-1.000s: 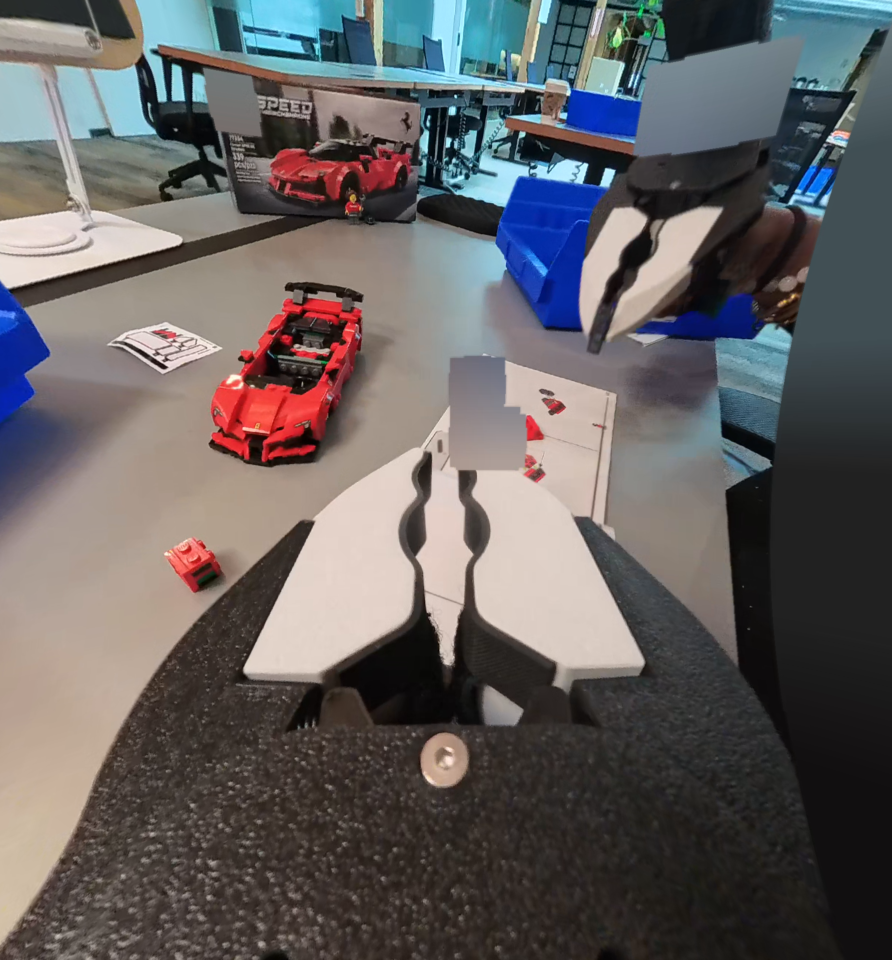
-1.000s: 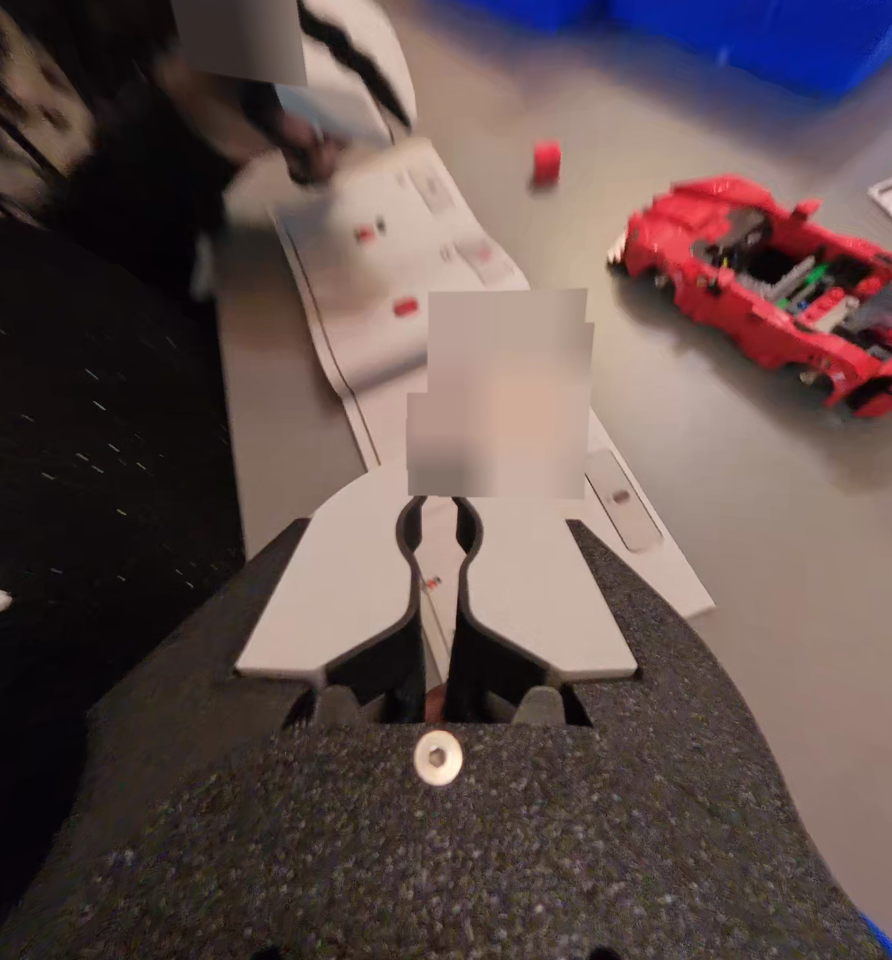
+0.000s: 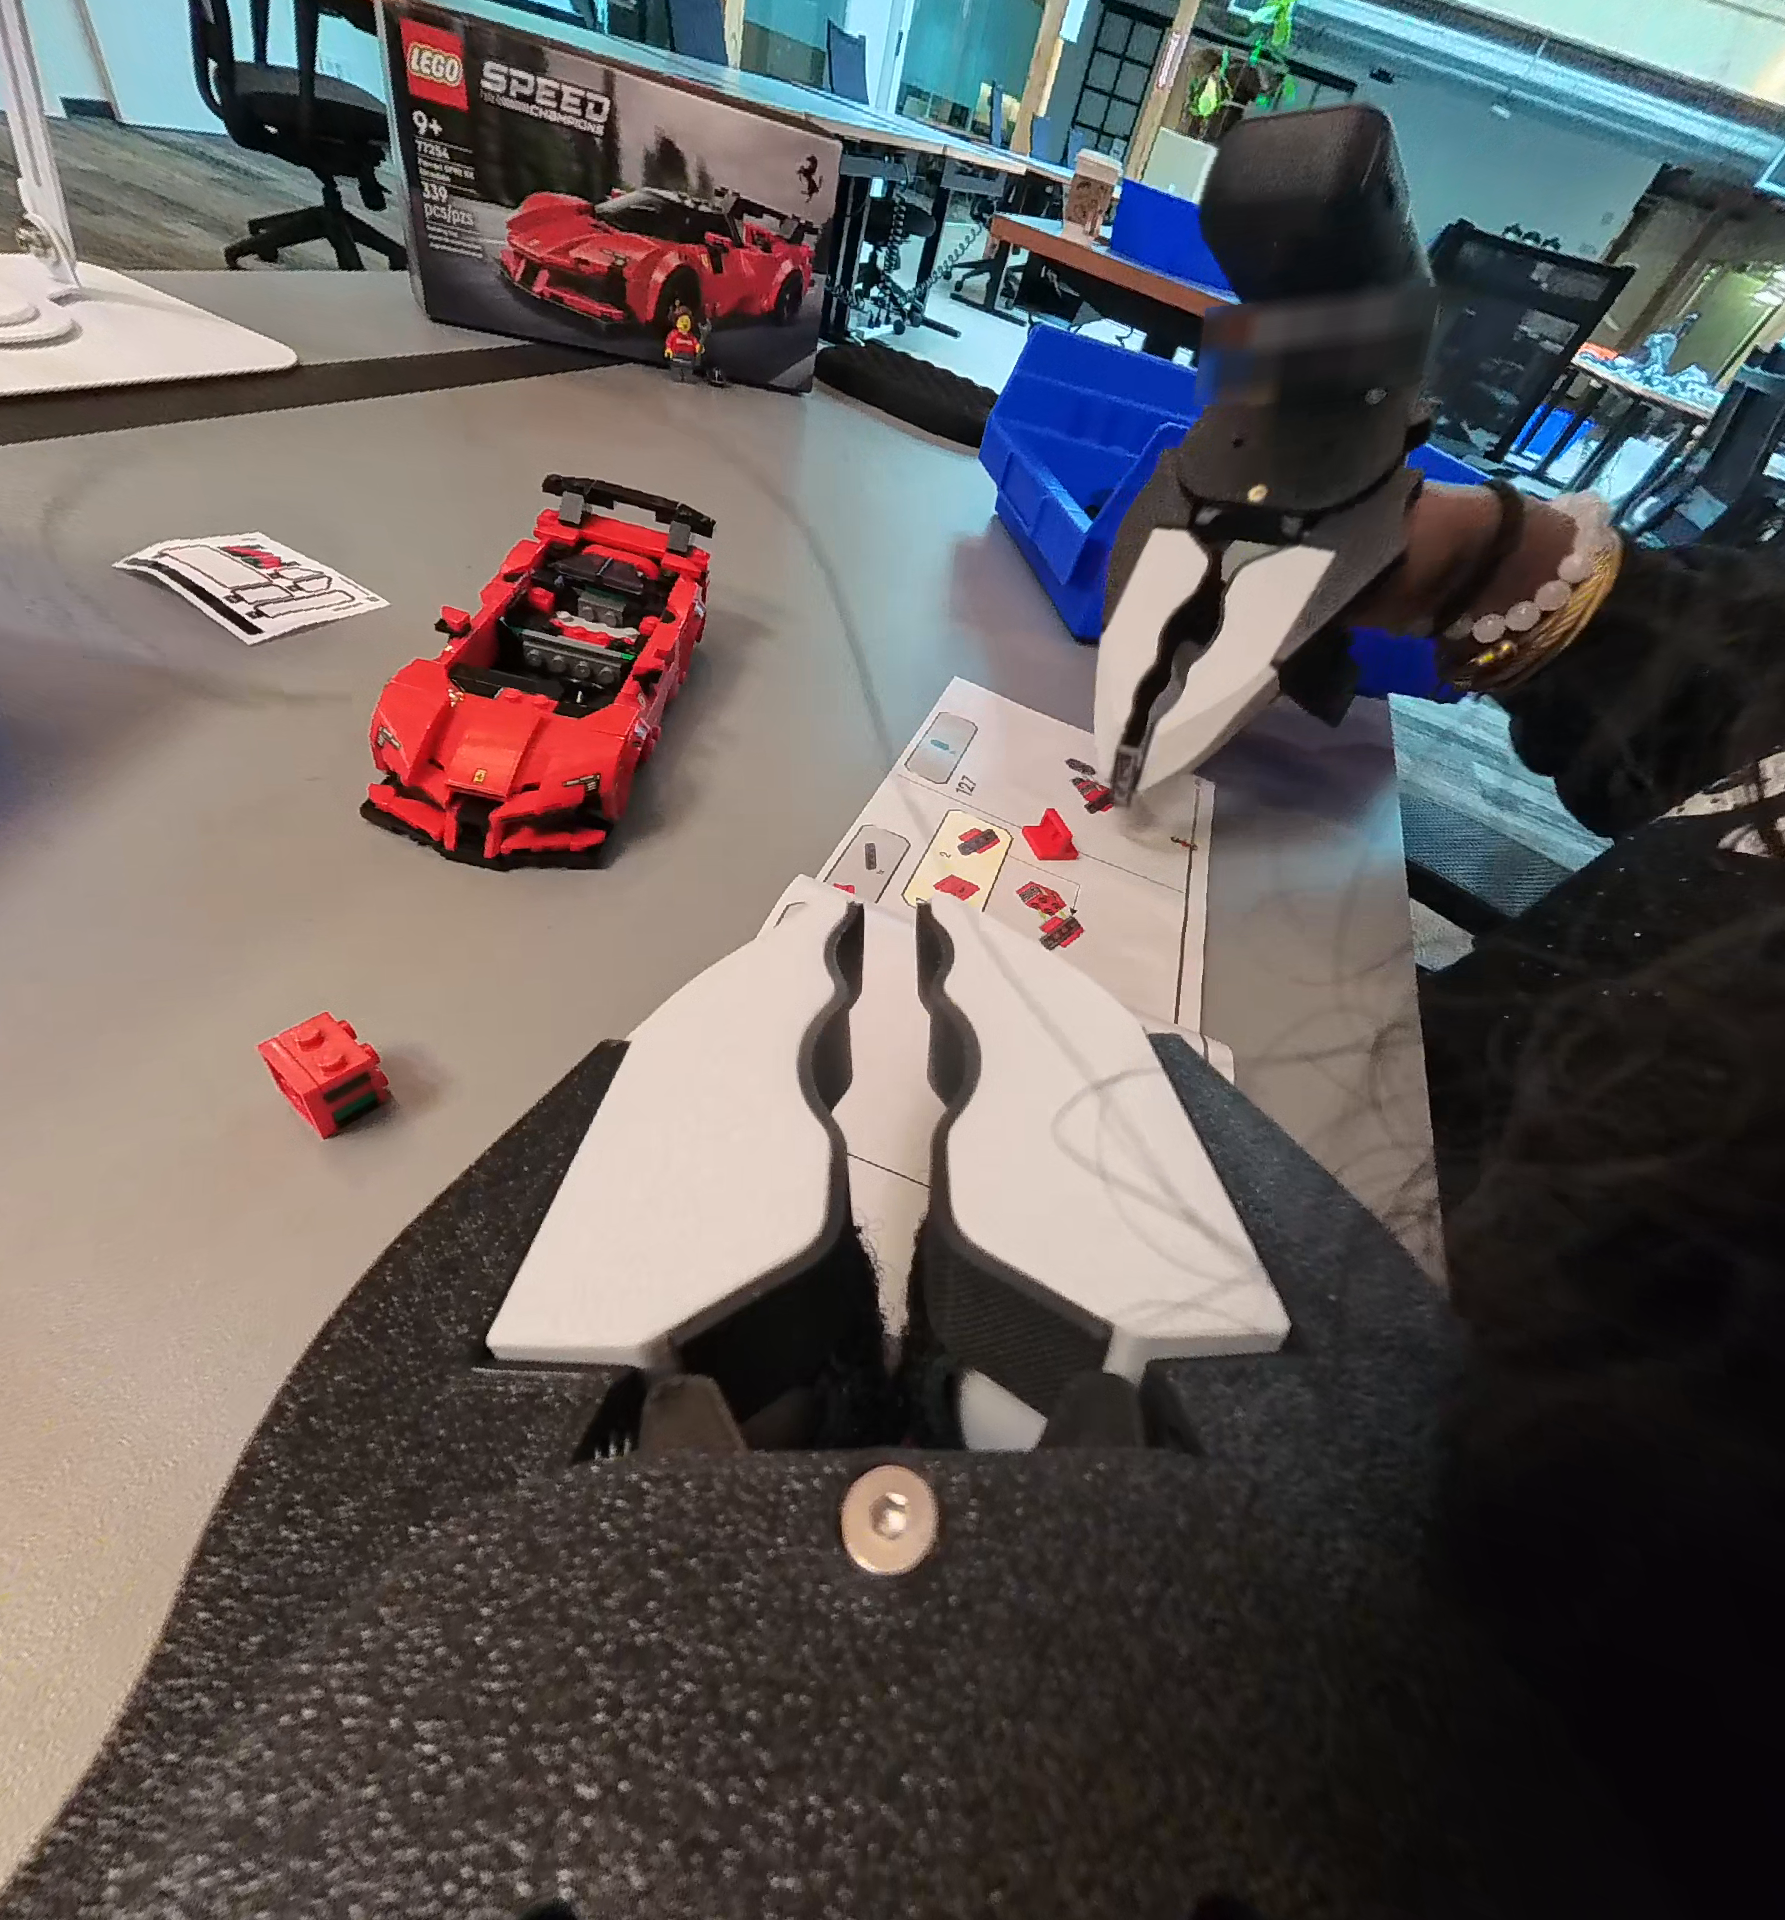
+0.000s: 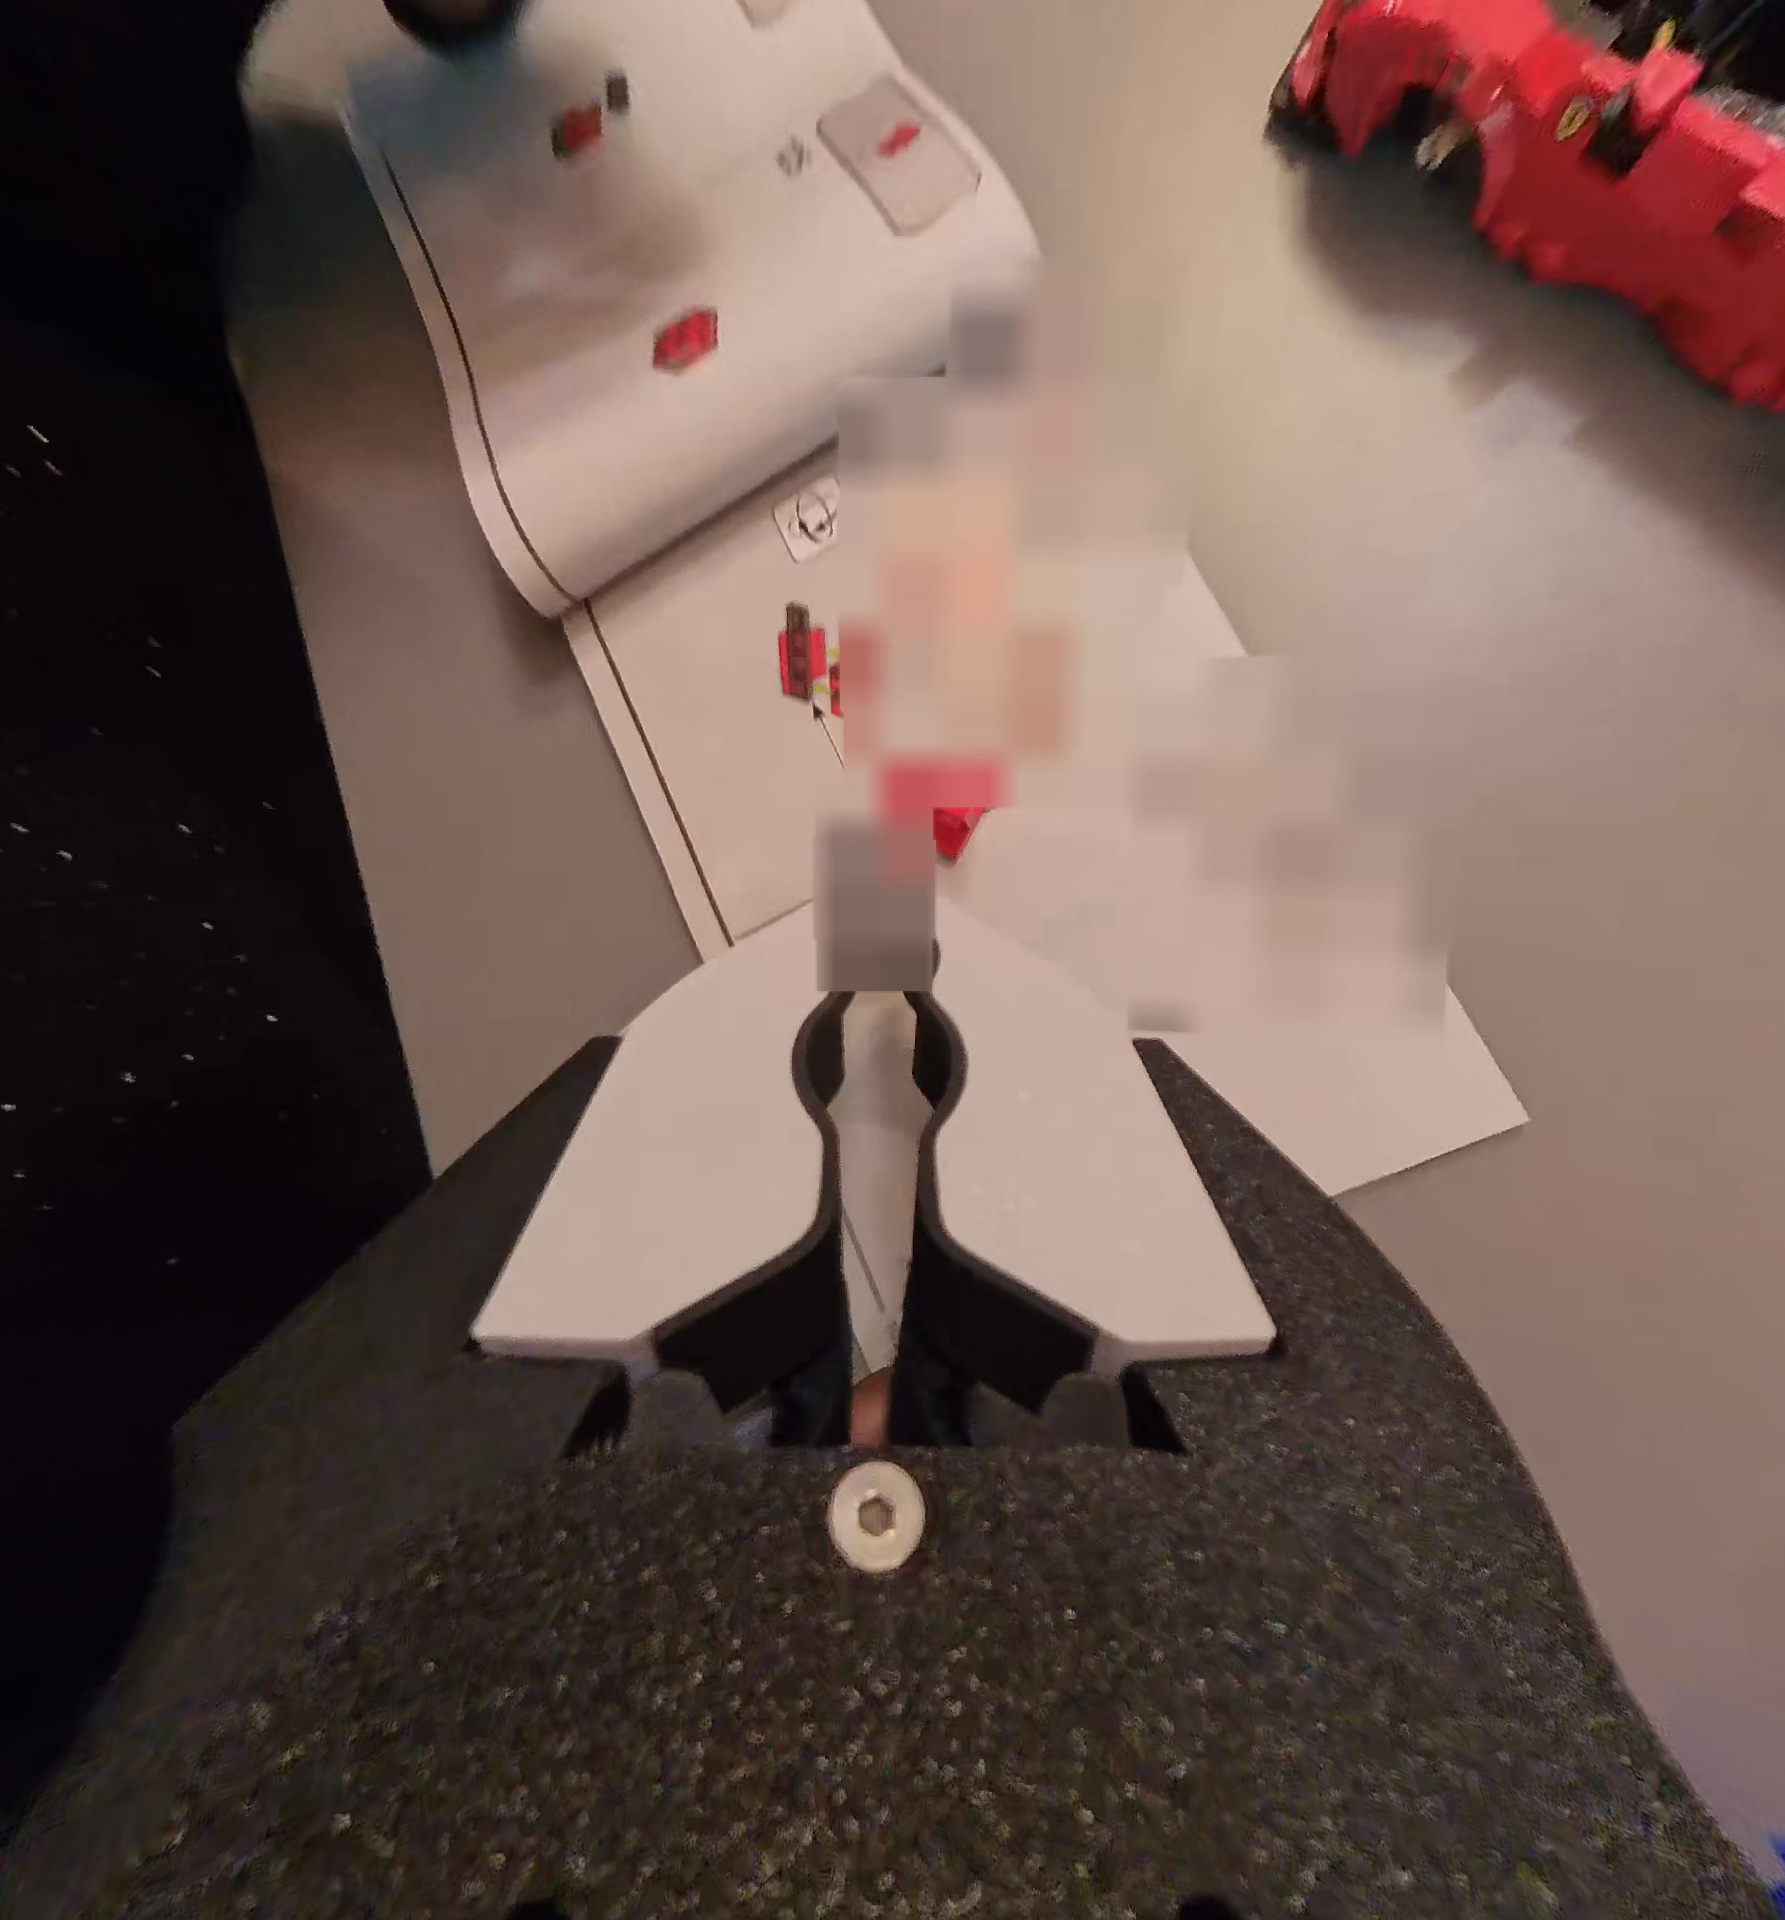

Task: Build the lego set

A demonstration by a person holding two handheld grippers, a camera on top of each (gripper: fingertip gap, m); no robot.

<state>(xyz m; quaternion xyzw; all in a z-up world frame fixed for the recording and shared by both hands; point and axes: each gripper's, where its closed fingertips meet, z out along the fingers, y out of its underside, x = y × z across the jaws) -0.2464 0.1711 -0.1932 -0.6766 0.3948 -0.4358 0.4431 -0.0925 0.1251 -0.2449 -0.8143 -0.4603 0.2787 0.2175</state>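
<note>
An open-plan office or workshop: long desks (image 3: 1106, 260) and rolling office chairs (image 3: 296, 125) fill the background, blue parts bins (image 3: 1064, 488) sit on a grey worktable (image 3: 192, 935), glass partitions behind.

One red car model (image 3: 545, 681) stands mid-bench; one small red brick block (image 3: 325, 1072) lies apart nearer the front edge; one loose red piece (image 3: 1050, 835) sits on the one open instruction booklet (image 3: 1127, 914); one sticker sheet (image 3: 249, 582) lies toward the left edge; one set box (image 3: 613, 197) and one minifigure (image 3: 685, 343) stand at the far edge; two tongs, left (image 3: 886, 914) and right (image 3: 1127, 774)
</note>
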